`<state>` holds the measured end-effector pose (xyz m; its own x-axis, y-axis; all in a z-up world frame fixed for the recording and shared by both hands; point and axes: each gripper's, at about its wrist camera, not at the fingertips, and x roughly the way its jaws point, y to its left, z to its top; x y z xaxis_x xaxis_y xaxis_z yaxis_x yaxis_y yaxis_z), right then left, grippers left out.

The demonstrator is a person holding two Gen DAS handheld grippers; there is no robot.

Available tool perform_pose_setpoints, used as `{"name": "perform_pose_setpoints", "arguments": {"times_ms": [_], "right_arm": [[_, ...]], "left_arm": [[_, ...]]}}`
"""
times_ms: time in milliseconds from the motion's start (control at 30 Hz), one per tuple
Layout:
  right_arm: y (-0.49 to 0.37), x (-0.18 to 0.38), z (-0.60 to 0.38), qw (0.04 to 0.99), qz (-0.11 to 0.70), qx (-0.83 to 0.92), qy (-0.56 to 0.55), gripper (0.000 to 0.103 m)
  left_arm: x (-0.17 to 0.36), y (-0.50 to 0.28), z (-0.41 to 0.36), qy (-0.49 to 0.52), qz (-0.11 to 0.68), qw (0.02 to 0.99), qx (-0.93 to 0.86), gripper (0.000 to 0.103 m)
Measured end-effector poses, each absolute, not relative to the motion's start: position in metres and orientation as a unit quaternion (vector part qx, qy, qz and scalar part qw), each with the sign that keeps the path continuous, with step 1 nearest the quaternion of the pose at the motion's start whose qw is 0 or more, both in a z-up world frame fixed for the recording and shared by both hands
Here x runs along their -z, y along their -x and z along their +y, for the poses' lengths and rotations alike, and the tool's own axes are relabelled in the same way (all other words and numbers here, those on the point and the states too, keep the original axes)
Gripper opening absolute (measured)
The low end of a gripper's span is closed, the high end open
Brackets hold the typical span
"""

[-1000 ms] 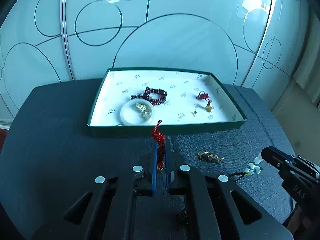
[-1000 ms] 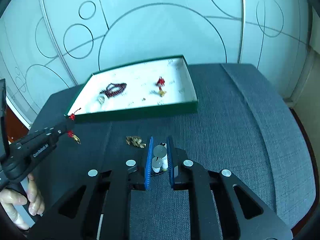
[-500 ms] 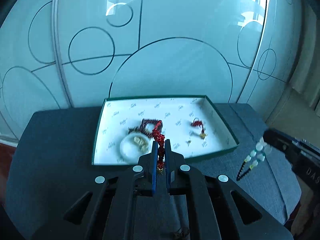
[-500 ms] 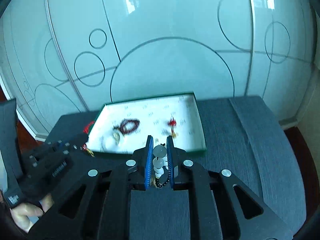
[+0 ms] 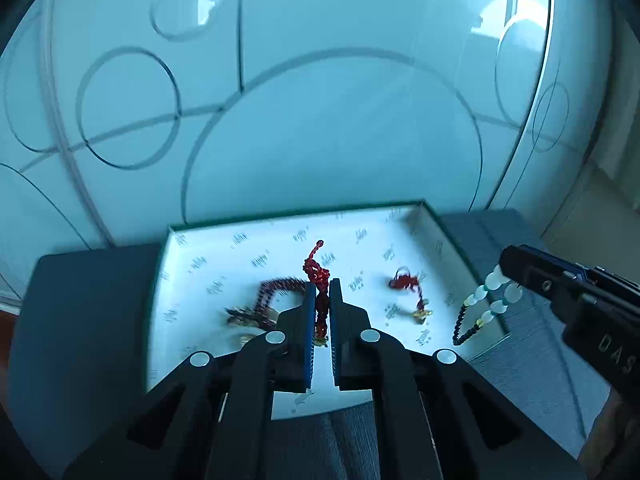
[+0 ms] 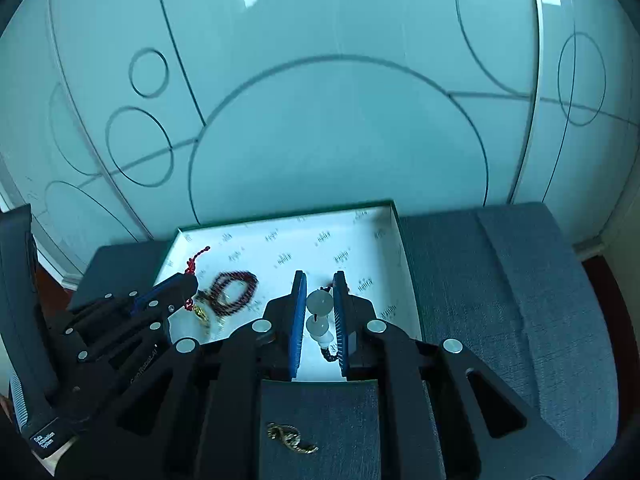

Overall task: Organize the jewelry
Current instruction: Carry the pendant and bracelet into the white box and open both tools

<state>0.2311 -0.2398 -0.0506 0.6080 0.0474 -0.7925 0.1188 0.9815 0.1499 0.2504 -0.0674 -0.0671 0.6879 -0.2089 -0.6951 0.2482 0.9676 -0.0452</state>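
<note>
Over the white-lined tray (image 5: 434, 236), both grippers hang with a piece of jewelry each. Left gripper (image 5: 320, 308): jaws nearly together, clamped on a red knotted cord charm (image 5: 318, 276); its looped top sticks up past the fingertips and a small gold bit hangs below. Right gripper (image 6: 318, 312): jaws a little apart, clamped on a pale bead strand (image 6: 319, 312); the left wrist view shows its dark-beaded tail dangling free near the tray's right wall.

Already lying in the tray, as far as the blur allows:
- dark red bead bracelet (image 6: 234, 292), left half
- second red cord charm (image 5: 406, 284) with a gold pendant, right half
- some gold piece beside the bracelet, too smeared to identify

Not in the tray: one gold ornament (image 6: 292, 438) lies on the grey fabric surface (image 6: 500, 300), near side of the tray, seen between the right gripper's arms.

Judgement on progress: well past the midpoint. At least three pieces appear placed, two more are held above the tray floor and await lowering and release, one stays outside. Remaining work, probably: set down both held pieces without draping them over the bracelet, then fetch the gold ornament. Risk noted: the bead strand's tail hangs close to the tray wall and could catch on the rim.
</note>
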Motion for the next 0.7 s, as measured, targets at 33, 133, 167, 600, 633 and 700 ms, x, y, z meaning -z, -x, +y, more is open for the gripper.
{"name": "perform_pose_setpoints", "arguments": {"times_ms": [33,133,167,600,633,700], "right_arm": [[-0.234,0.058,-0.24,0.889,0.449,0.022,-0.091,0.014],[-0.242,0.084,-0.242,0.875,0.475,0.027,-0.085,0.014],[-0.244,0.092,-0.244,0.872,0.481,0.03,-0.088,0.014],[-0.23,0.079,-0.253,0.878,0.468,0.031,-0.099,0.025],[-0.223,0.074,-0.253,0.879,0.465,0.03,-0.101,0.025],[-0.211,0.069,-0.254,0.88,0.462,0.03,-0.104,0.025]], "left_arm": [[0.072,-0.253,-0.069,-0.028,0.379,0.917,0.123,0.006],[0.096,-0.265,-0.074,-0.024,0.405,0.905,0.127,0.006],[0.104,-0.269,-0.075,-0.023,0.416,0.9,0.128,0.006],[0.104,-0.255,-0.061,0.008,0.434,0.892,0.125,0.049],[0.1,-0.249,-0.057,0.012,0.433,0.893,0.124,0.05],[0.097,-0.238,-0.053,0.021,0.437,0.891,0.123,0.05]]}}
